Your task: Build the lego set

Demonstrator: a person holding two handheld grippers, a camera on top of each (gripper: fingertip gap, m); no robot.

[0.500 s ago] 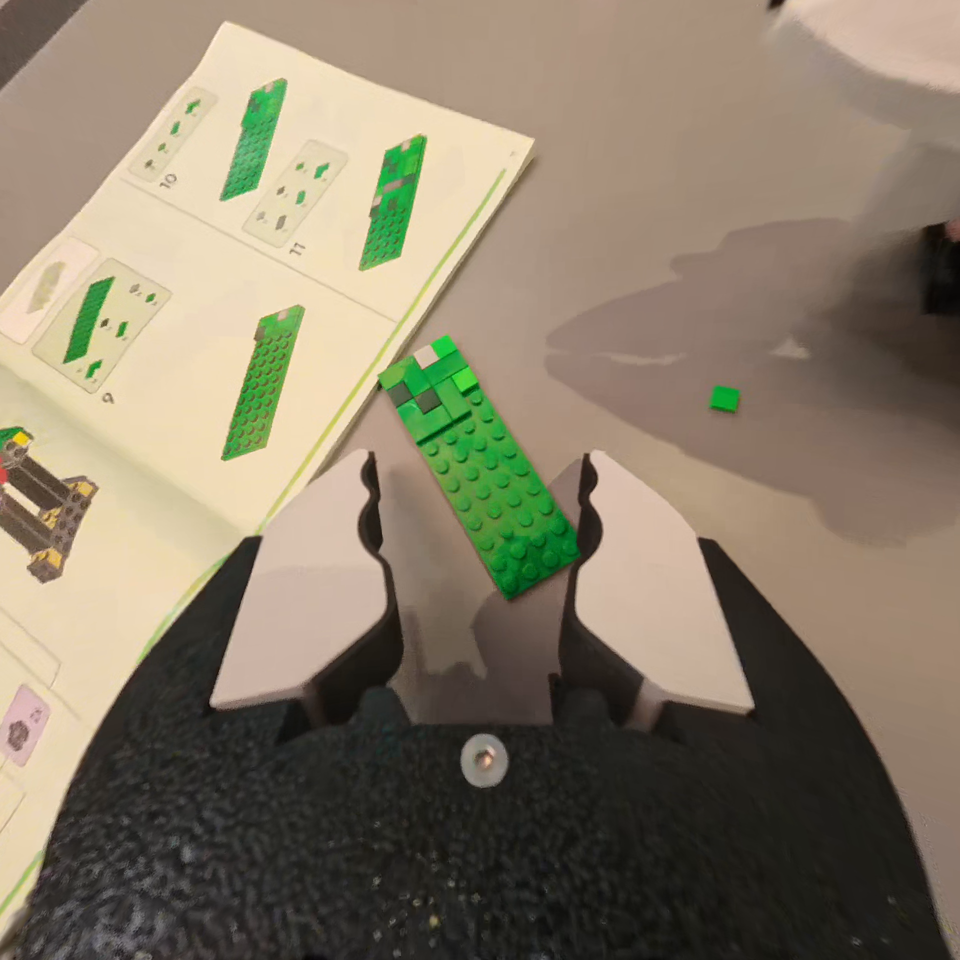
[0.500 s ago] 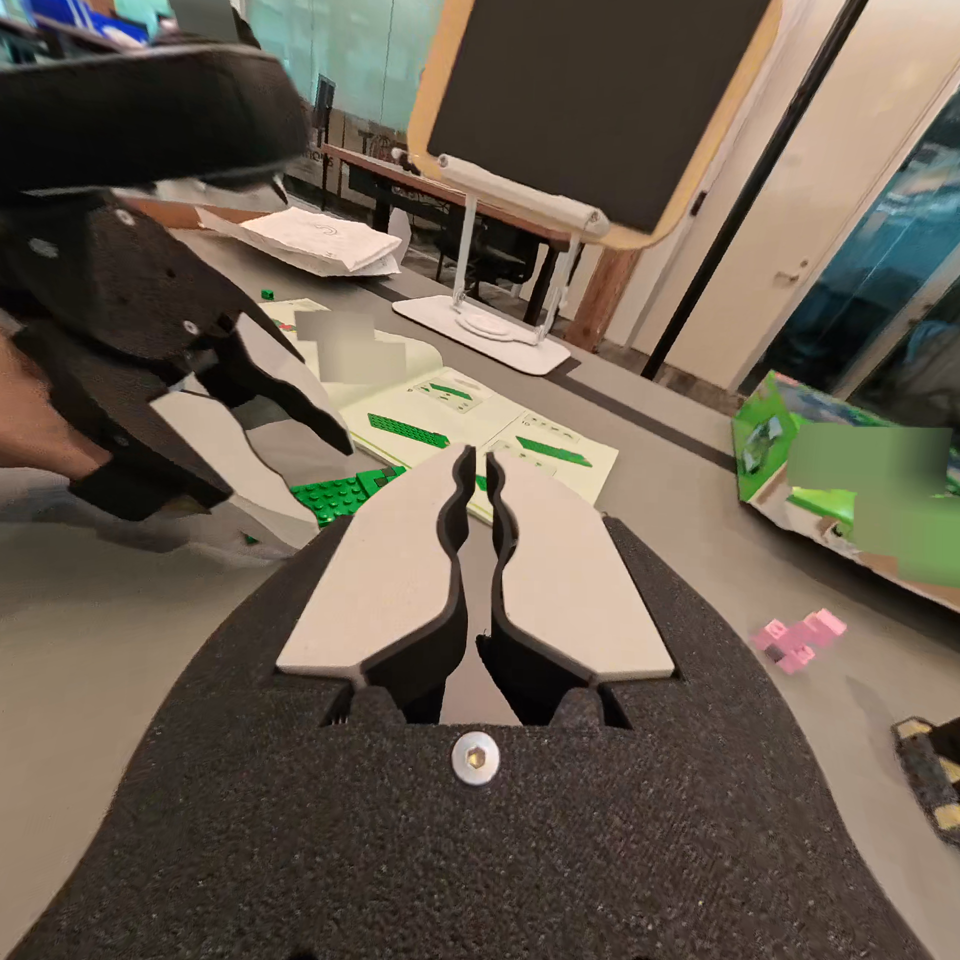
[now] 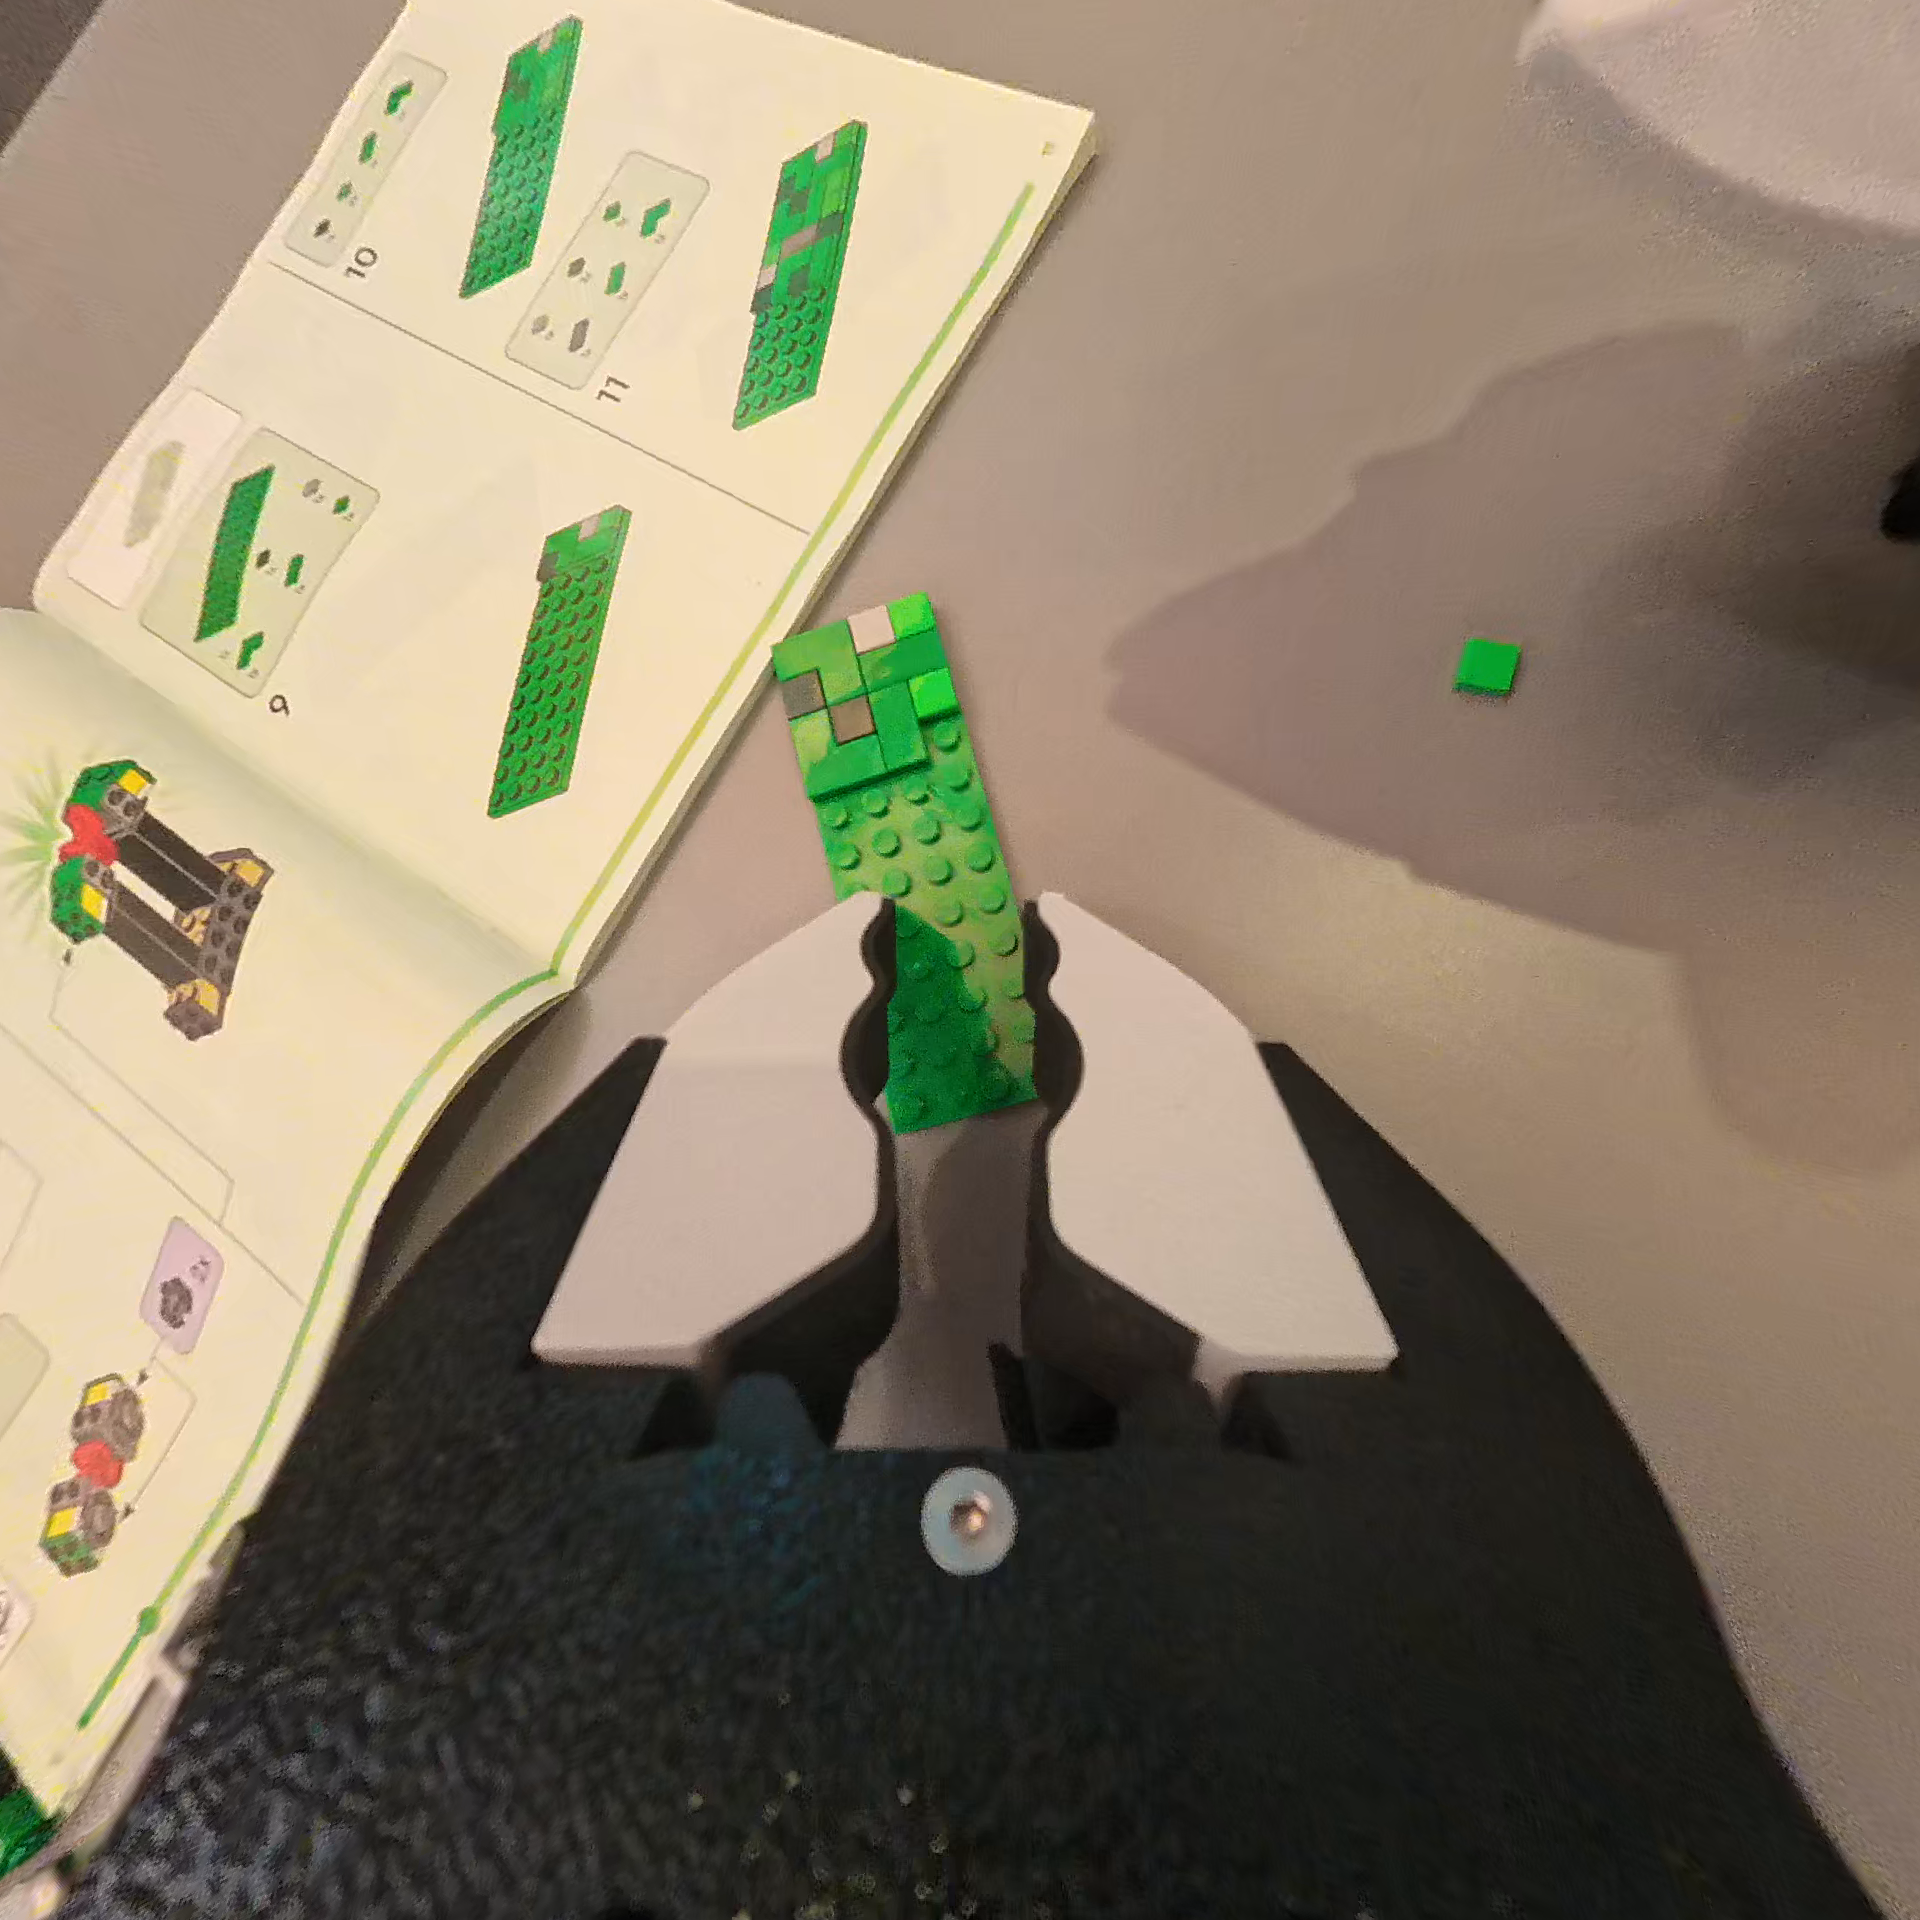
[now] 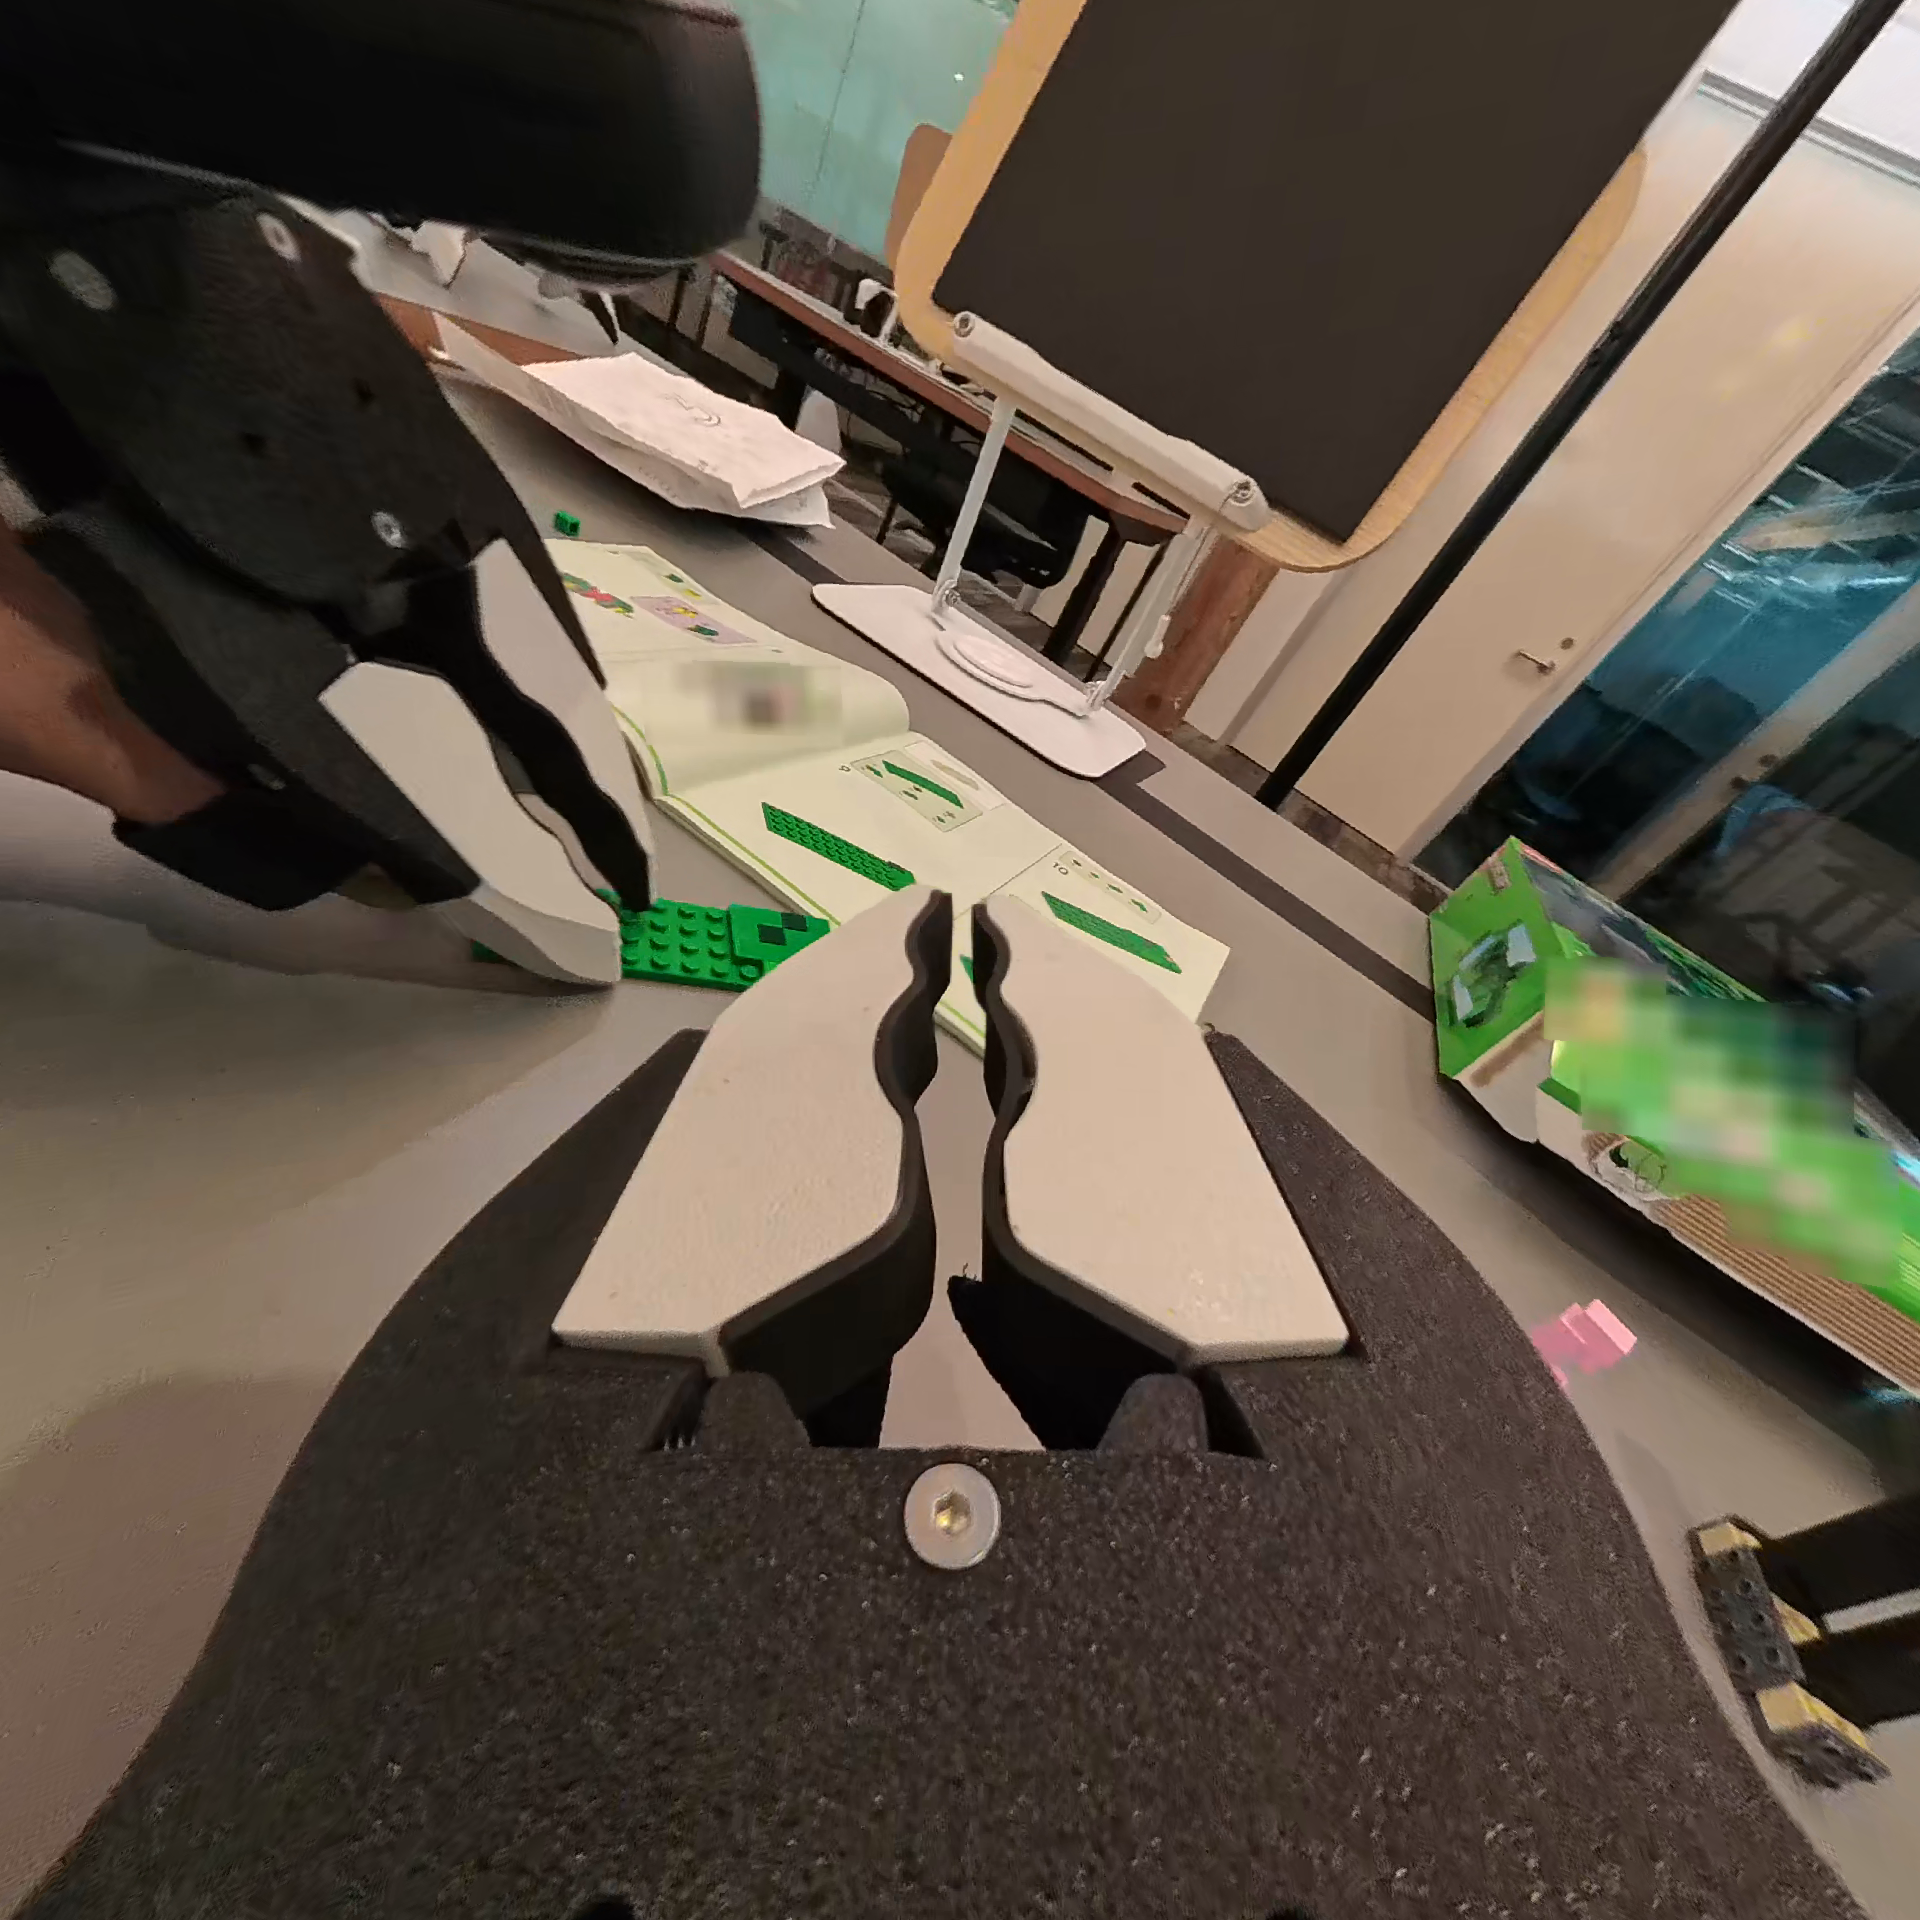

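You are working on a plain grey counter [image 3: 1299,343]. Your left claw [image 3: 956,914] is closed on the near end of the plate [image 3: 914,831], a long green studded piece lying flat, its fingers pressed against the two long edges; the far end of the plate carries a patch of smooth green and grey tiles. Just left of the plate lies the open booklet [image 3: 436,540], its corner almost touching the tiled end. A small green tile [image 3: 1486,667] sits alone on the counter to the right, well apart from the plate, in a broad shadow. That tile shows only in the left wrist view. The right wrist view gives you the room instead. Your right claw [image 4: 961,914] is nearly shut, a thin gap between the tips, with nothing in it, and it hangs above the counter, aimed toward the booklet [image 4: 914,821]. To its left you see your left claw [image 4: 613,904] from the side, tips down on the plate [image 4: 707,940], with your hand [image 4: 73,727] behind it. At the right edge lie a black and yellow build [image 4: 1766,1652], a pink piece [image 4: 1584,1340] and, farther on, the green box [image 4: 1496,956]. Beyond the booklet stand a white lamp base [image 4: 997,665] and a paper bag [image 4: 675,436]. Past the counter are a dark wood-framed panel [image 4: 1299,208], a door [image 4: 1621,499] and blue glass [image 4: 1787,665].
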